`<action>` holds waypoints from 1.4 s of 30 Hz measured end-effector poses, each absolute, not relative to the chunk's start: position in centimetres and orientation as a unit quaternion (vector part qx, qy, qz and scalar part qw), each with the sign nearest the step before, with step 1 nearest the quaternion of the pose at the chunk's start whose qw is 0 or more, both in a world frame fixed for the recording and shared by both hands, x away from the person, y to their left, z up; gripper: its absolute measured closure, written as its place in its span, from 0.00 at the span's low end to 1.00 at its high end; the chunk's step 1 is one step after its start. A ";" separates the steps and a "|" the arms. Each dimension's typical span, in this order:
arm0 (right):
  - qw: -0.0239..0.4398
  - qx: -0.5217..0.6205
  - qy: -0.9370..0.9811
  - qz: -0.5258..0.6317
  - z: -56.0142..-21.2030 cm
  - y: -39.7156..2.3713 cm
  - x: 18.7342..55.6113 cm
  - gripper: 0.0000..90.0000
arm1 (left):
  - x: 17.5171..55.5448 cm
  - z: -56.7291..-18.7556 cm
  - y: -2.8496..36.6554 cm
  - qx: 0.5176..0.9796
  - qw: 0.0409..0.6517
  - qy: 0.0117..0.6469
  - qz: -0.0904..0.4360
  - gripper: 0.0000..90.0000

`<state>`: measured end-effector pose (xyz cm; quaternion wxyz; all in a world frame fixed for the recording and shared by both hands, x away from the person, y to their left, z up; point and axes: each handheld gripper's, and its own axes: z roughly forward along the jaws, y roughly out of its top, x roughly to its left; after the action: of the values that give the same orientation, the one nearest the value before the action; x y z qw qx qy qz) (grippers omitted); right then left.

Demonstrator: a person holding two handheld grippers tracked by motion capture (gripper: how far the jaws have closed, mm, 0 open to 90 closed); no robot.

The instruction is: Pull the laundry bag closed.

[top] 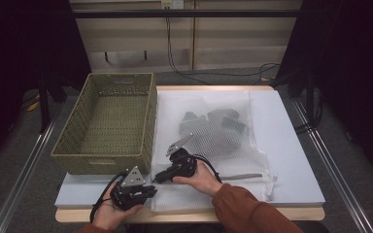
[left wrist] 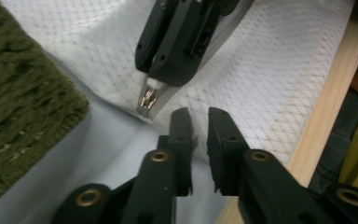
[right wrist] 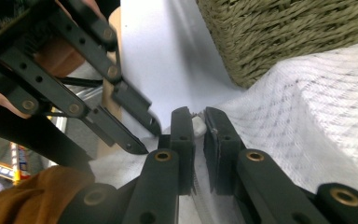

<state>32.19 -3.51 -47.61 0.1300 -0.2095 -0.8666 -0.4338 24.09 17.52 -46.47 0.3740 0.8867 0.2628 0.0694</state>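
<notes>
At the near edge of the table (top: 291,160), you work both grippers on the corner of a white mesh laundry bag (top: 213,145) that lies flat on the pale blue board, dark garments bundled inside it toward the far side. Your right gripper (right wrist: 198,122) has its jaws clamped on a fold of the white mesh at the bag's near-left corner, the fabric bunched between the pads; seen from above, that gripper (top: 161,177) lies low over the corner with your right hand (top: 201,177) behind it. Your left gripper (left wrist: 199,122) sits just beside it, its jaws a narrow gap apart with a sliver of mesh edge between them, not visibly pressed; from above it rests (top: 148,191) at the table's front edge in your left hand (top: 109,208). The bag's zipper pull (left wrist: 148,99) lies just under the right gripper's tips, at the end of the grey zipper tape (top: 240,176). A woven green basket (top: 111,121) stands to the left of the bag, touching its edge
</notes>
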 end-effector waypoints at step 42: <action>0.142 -0.208 -0.845 -0.472 -46.8 -7.4 30.8 0.92 | 25.7 -45.9 15.7 0.878 0.383 0.280 0.064 0.93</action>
<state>30.79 -7.36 -46.85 0.1420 -0.2078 -0.8452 -0.4716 25.66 15.68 -45.94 0.3827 0.8781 0.2800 0.0635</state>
